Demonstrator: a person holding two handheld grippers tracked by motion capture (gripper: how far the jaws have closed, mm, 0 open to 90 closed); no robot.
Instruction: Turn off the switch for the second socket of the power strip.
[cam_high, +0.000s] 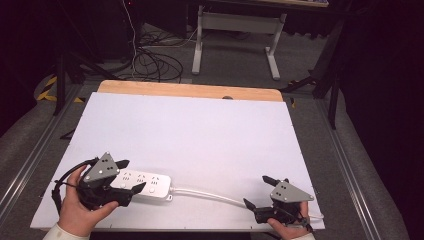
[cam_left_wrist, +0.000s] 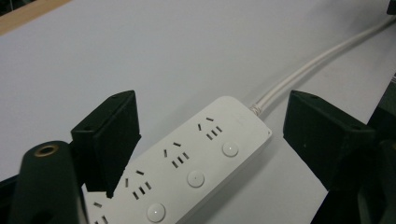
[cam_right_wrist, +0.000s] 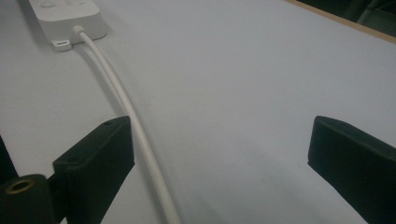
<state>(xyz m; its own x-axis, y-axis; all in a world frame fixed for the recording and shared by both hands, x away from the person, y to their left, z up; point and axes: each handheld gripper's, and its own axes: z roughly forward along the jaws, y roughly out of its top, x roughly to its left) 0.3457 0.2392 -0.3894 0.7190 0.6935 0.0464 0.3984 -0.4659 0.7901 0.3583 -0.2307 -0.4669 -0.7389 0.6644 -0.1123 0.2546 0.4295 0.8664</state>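
Observation:
A white power strip (cam_high: 150, 184) with several sockets and round buttons lies flat at the near left of the white board (cam_high: 200, 130). Its white cable (cam_high: 205, 194) runs right toward the near edge. My left gripper (cam_high: 132, 175) is open and straddles the strip's left part; in the left gripper view the power strip (cam_left_wrist: 196, 163) lies between the wide jaws of the left gripper (cam_left_wrist: 210, 100), with a gap at the right one. My right gripper (cam_high: 256, 190) stands open at the near right. In the right gripper view the cable (cam_right_wrist: 140, 135) passes just inside the left jaw of the right gripper (cam_right_wrist: 222, 126), untouched.
The board rests on a wooden table (cam_high: 190, 90) whose far edge shows as a tan strip. Beyond it, on the grey floor, are coiled black cables (cam_high: 155, 65) and a white desk frame (cam_high: 235, 35). Metal rails (cam_high: 30, 160) run along both sides.

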